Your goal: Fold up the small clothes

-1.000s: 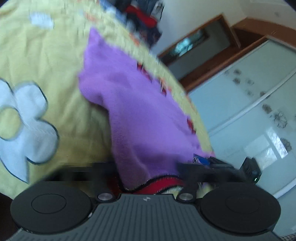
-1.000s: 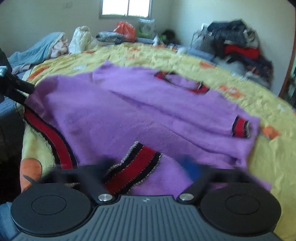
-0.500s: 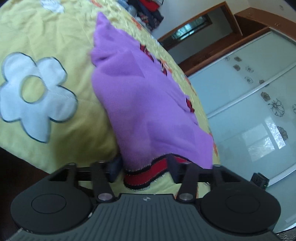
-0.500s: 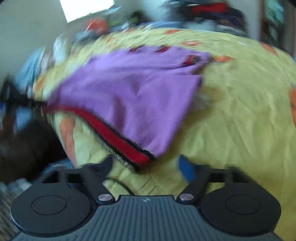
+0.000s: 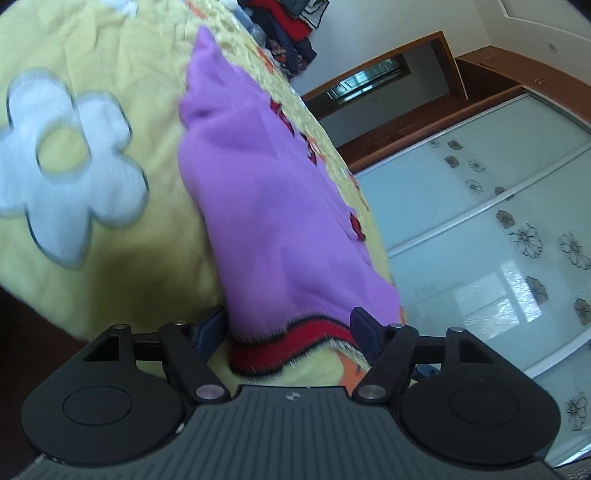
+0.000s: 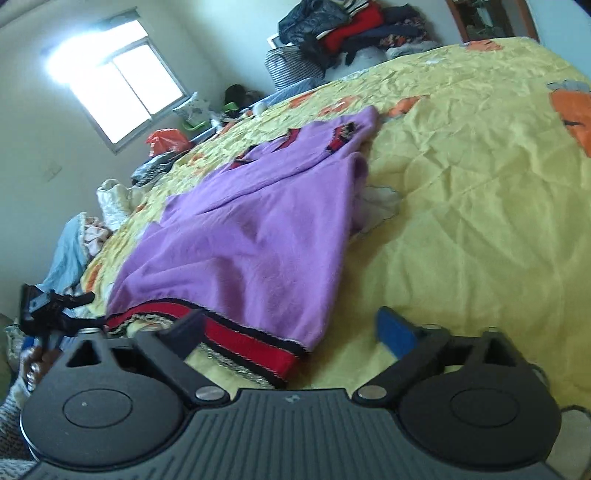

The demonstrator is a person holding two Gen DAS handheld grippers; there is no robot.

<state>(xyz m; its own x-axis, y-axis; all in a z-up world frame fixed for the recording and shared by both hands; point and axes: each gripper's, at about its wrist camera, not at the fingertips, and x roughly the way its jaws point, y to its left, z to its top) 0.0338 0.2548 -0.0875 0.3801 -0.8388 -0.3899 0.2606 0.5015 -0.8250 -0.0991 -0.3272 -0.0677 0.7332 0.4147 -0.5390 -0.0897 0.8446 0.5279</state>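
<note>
A purple sweater (image 5: 258, 206) with a red and black hem (image 5: 295, 343) lies folded lengthwise on the yellow bedspread (image 5: 110, 66). My left gripper (image 5: 288, 328) is at the bed's edge with its jaws opening; the hem lies loose between them and the pads do not press on it. In the right wrist view the sweater (image 6: 251, 236) stretches away from my right gripper (image 6: 291, 328). Its jaws are opening wide over the hem's corner (image 6: 258, 350), with no grip on it. The left gripper (image 6: 48, 310) shows at the far left, with a hand (image 6: 33, 362) below it.
A pile of clothes (image 6: 343, 33) sits beyond the bed's far side, near a window (image 6: 118, 85) and an orange bag (image 6: 166, 142). Glass wardrobe doors (image 5: 480, 221) stand close to the bed. Bare bedspread (image 6: 480, 221) lies right of the sweater.
Both grippers have opened and let go of the sweater's hem, which now rests on the bed. The right gripper has rolled and swung sideways; the left has shifted slightly.
</note>
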